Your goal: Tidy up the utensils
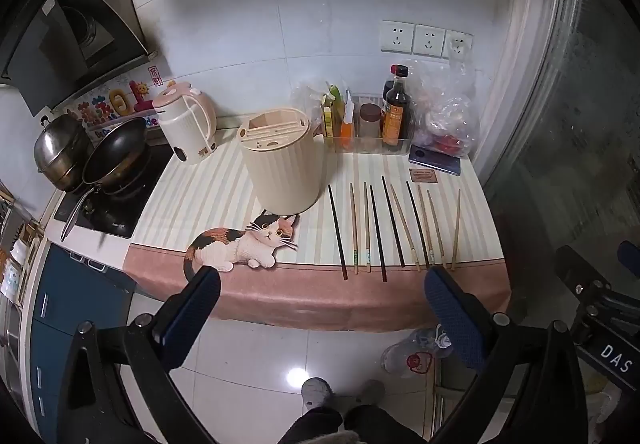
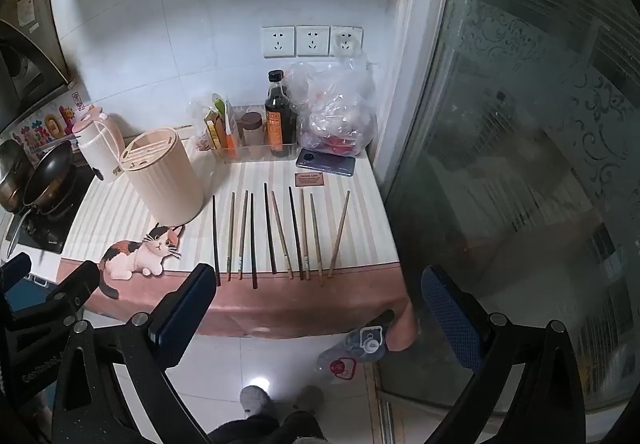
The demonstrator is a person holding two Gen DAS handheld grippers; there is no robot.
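Several chopsticks (image 1: 394, 228), some dark and some light wood, lie side by side on the striped tablecloth (image 1: 208, 195), ends toward the front edge. They also show in the right wrist view (image 2: 280, 234). A cream ribbed utensil holder (image 1: 282, 159) with a slotted lid stands upright left of them; it shows in the right wrist view too (image 2: 162, 175). My left gripper (image 1: 320, 280) is open and empty, held in front of the table edge. My right gripper (image 2: 318, 276) is open and empty, also short of the table edge.
A kettle (image 1: 186, 125), a wok (image 1: 114, 151) and a pot (image 1: 60, 147) stand at the left. A clear tray of condiments with a soy bottle (image 1: 396, 111), a plastic bag (image 1: 446, 115) and a phone (image 1: 434, 165) sit at the back. A glass door (image 2: 520, 163) is on the right.
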